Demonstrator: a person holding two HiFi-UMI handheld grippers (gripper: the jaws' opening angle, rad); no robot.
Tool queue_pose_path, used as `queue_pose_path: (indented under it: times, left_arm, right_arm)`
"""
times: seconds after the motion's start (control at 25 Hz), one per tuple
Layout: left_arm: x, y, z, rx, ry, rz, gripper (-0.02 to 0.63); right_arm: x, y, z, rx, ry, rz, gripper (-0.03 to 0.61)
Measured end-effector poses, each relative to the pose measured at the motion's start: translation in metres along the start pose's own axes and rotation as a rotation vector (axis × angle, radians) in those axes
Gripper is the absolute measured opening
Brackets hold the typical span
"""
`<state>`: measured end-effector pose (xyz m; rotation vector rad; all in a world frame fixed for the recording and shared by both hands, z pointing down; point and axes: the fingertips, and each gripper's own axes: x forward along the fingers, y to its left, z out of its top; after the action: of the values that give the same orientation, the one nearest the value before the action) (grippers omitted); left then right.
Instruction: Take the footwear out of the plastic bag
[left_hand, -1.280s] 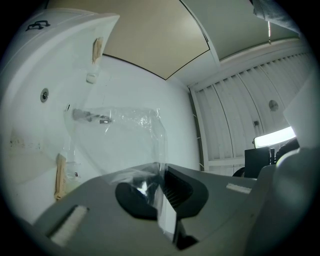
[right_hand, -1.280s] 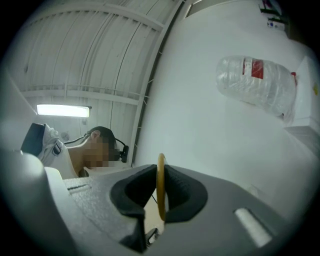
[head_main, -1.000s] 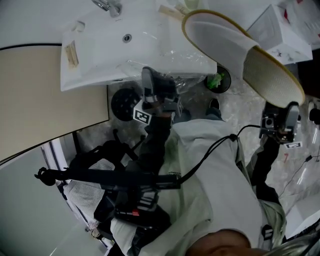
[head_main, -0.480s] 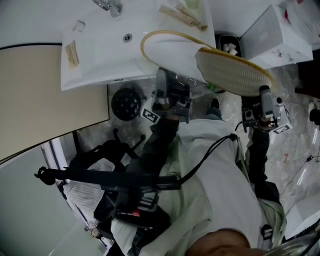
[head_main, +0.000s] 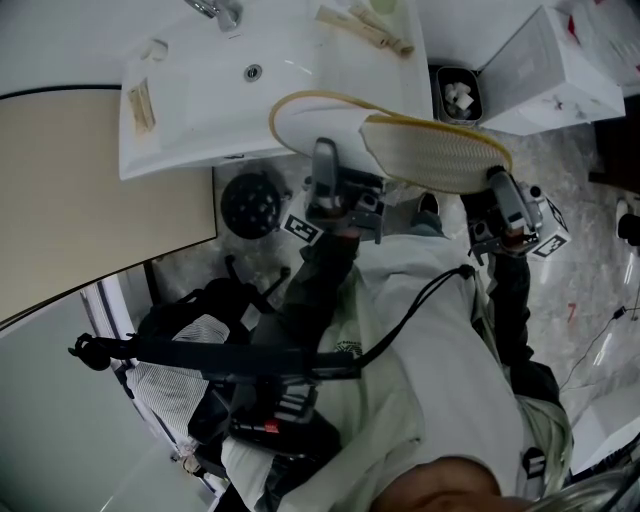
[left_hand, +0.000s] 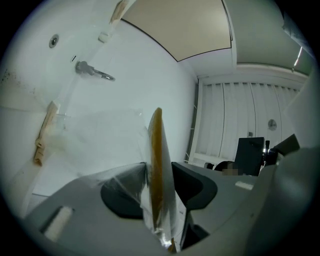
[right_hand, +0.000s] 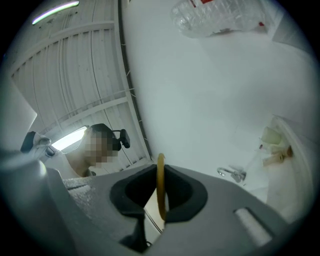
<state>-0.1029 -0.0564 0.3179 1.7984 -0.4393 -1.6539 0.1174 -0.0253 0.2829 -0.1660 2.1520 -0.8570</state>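
Note:
A white slipper (head_main: 330, 120) with a yellow rim and a woven sole hangs in the air in front of the sink. My right gripper (head_main: 497, 182) is shut on the rim at its right end, which shows as a thin yellow edge (right_hand: 160, 185) pinched between the pads. My left gripper (head_main: 338, 168) is at the slipper's left end and its jaws are opening. In the left gripper view the slipper's rim (left_hand: 157, 165) and crumpled clear plastic bag (left_hand: 167, 220) stand between those jaws.
A white washbasin (head_main: 200, 100) with a tap (head_main: 215, 12) lies ahead, with wooden-coloured toiletries (head_main: 365, 30) on its right edge. A small bin (head_main: 460, 95) and a white box (head_main: 560, 60) stand to the right. A black round thing (head_main: 248, 205) sits under the basin.
The right gripper has carried the slipper left and lower, to the left gripper. The left gripper shifted right, and the slipper's end now sits between its jaws.

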Motion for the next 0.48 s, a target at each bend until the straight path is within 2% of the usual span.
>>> queue_pose_path:
  times: [0.2,0.28,0.48]
  left_arm:
    - [-0.008,0.011,0.007,-0.006,-0.041,0.057,0.153]
    - [-0.014,0.016,0.011,-0.016,-0.063,0.079,0.134]
    - [-0.018,0.015,0.014,0.018,-0.065,0.096,0.104]
  right_arm:
    - [-0.004,-0.021,-0.034,0.065,0.111,-0.056,0.040]
    - [-0.011,-0.031,-0.044,0.072,0.149,-0.087,0.041]
    - [-0.026,-0.046,-0.048,-0.078,0.207,-0.174,0.055]
